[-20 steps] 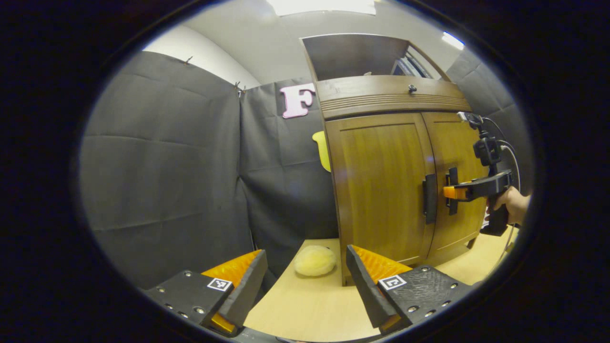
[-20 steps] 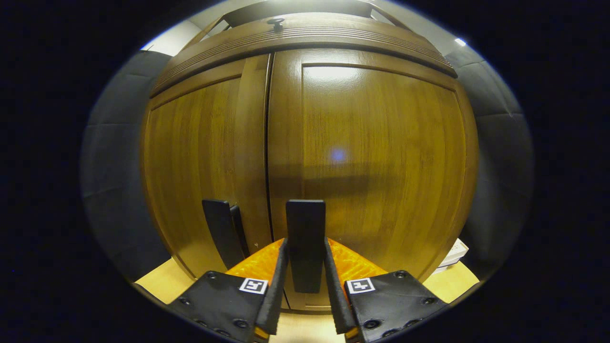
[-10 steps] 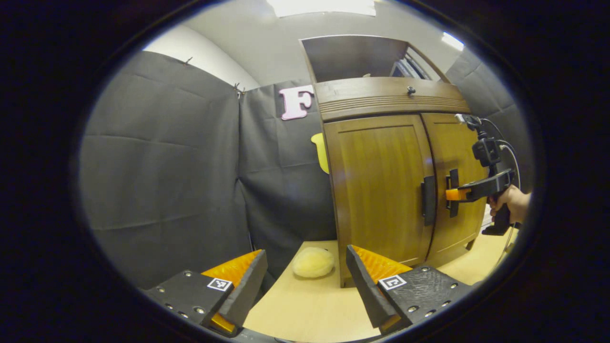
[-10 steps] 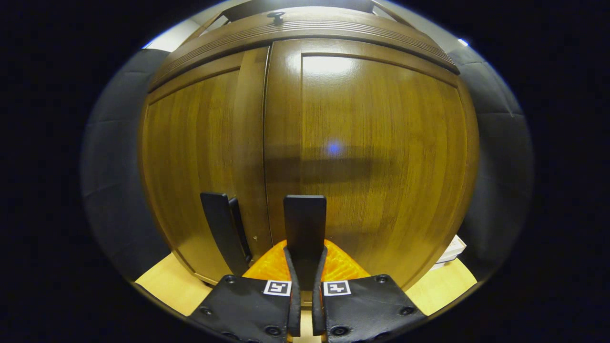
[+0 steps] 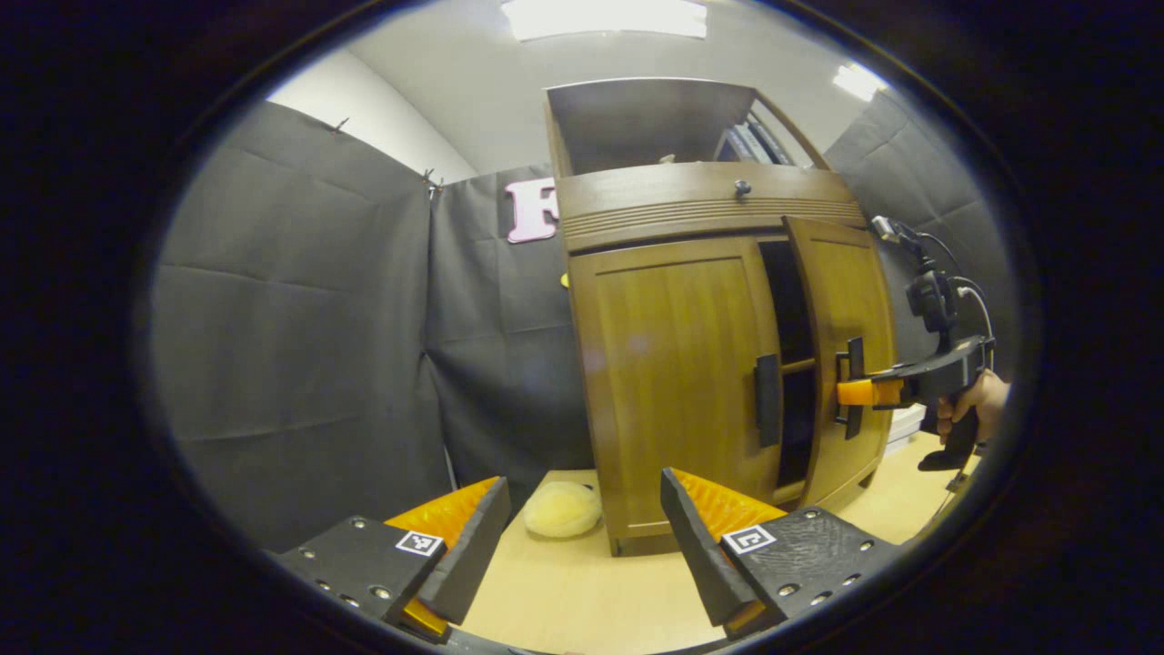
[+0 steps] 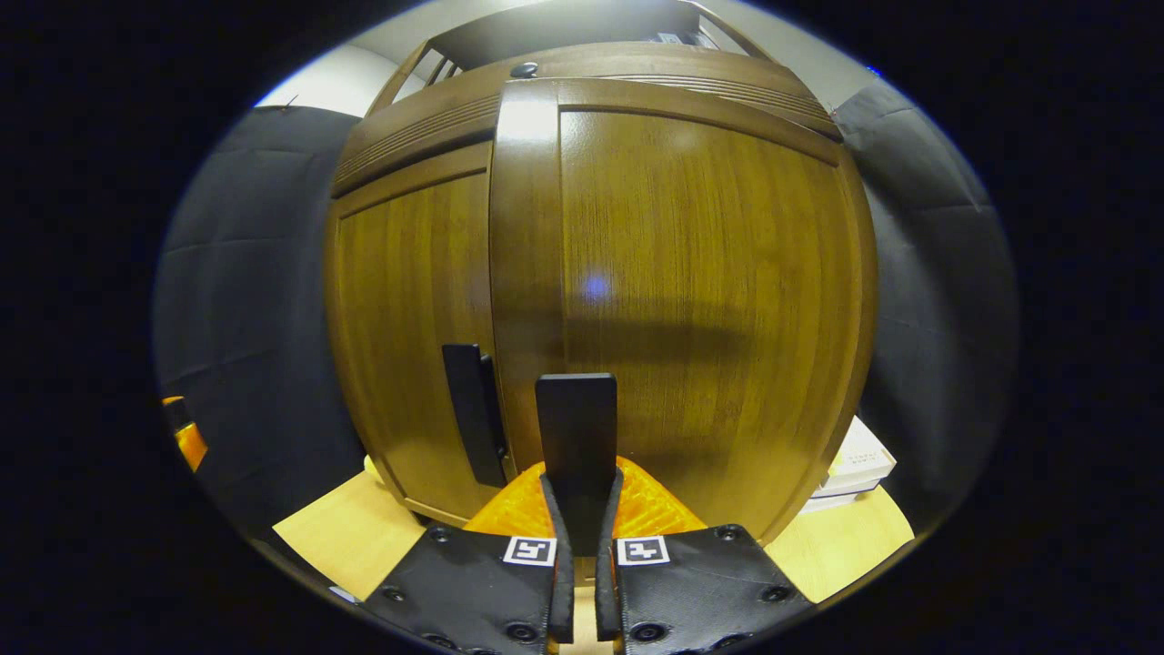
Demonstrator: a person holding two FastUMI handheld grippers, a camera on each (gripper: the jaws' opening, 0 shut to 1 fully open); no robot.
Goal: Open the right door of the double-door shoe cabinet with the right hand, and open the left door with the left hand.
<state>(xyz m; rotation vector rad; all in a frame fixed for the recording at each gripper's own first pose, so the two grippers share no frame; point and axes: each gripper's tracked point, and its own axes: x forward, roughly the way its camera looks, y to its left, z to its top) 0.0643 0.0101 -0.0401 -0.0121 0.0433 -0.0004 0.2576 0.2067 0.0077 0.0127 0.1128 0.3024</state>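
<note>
The brown wooden shoe cabinet [image 5: 700, 205] stands on a light wood table [image 5: 582, 591]. Its right door [image 5: 841, 309] is swung partly outward, leaving a dark gap with a shelf edge behind it. In the left gripper view, my right gripper [image 5: 850, 393], held by a hand [image 5: 980, 400], is shut on the right door's black handle [image 5: 855, 364]. In the right gripper view, that handle [image 6: 576, 428] stands pinched between both fingers of the right gripper [image 6: 580, 482]. The left door [image 5: 673, 373] is closed, its black handle [image 5: 767, 400] untouched. My left gripper [image 5: 582, 487] stands open and well short of the cabinet.
A pale yellow fluffy object [image 5: 562, 509] lies on the table beside the cabinet's left corner. White boxes [image 6: 859, 464] are stacked on the table to the cabinet's right. An open shelf tops the cabinet. Black cloth walls surround the booth.
The right gripper closed on the right door's handle, then drew the door outward, opening a gap. The left gripper stays open and has shifted only slightly.
</note>
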